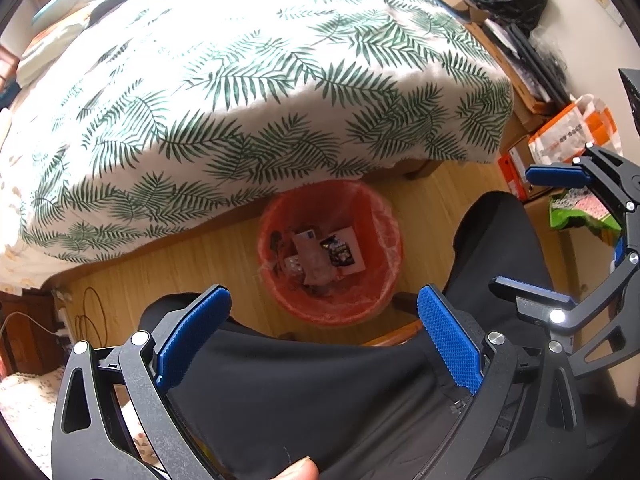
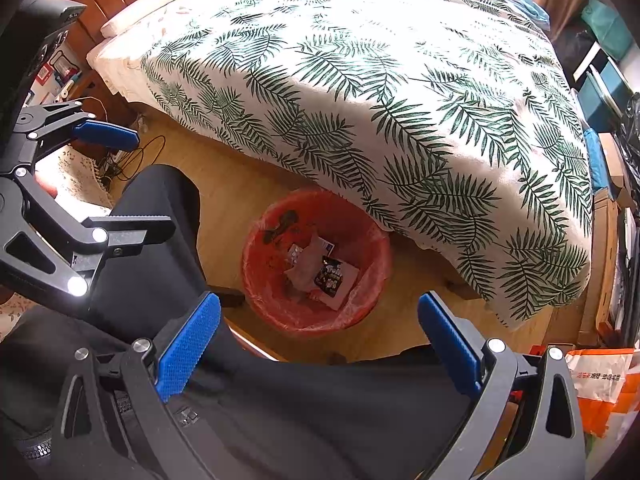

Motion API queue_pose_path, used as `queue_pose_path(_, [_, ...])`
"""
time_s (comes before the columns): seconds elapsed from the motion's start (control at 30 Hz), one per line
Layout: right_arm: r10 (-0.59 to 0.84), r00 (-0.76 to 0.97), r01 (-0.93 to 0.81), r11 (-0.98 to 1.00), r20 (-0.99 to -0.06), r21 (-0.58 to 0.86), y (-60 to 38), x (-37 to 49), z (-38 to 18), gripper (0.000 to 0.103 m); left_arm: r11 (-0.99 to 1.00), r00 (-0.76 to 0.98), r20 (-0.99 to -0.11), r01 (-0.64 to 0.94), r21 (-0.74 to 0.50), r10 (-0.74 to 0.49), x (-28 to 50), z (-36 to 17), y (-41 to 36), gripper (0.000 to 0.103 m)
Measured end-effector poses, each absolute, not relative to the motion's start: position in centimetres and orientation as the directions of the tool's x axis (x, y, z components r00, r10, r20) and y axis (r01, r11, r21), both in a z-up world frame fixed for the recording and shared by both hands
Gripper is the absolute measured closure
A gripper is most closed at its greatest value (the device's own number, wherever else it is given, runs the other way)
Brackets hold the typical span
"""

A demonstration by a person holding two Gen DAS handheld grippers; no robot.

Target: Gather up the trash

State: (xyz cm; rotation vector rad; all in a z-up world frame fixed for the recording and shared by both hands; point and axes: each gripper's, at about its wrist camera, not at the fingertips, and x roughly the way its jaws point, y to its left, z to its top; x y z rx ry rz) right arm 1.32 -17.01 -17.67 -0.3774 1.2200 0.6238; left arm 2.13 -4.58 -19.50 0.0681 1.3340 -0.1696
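A red bin (image 1: 374, 216) (image 2: 260, 276) with a clear liner stands on the wooden floor at the bed's edge. Inside lie a black snack wrapper (image 1: 339, 252) (image 2: 330, 277), crumpled paper and other scraps. My left gripper (image 1: 324, 334) hovers above and in front of the bin, open, with nothing between its blue pads. My right gripper (image 2: 320, 344) is held the same way, open and empty. Each gripper shows in the other's view: the right gripper (image 1: 546, 232) at the right edge, the left gripper (image 2: 120, 180) at the left edge.
A bed with a palm-leaf cover (image 1: 248, 92) (image 2: 380, 92) overhangs the bin's far side. The person's legs in black trousers (image 1: 496, 248) (image 2: 156, 240) flank the bin. An orange-white bag (image 1: 568, 132) (image 2: 600, 384) and boxes stand to the right. Cables (image 1: 90, 316) lie at the left.
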Motion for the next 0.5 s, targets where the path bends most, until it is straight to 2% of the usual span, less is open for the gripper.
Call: queue_pose_path(0.5, [0.244,0.207,-0.621,0.781,-0.947,0.066,-17.20,1.32,-17.85,0.005,0.981,0.250,-0.965,0.191,-0.034,-0.082,2.25,-19.09,-5.33,0.006])
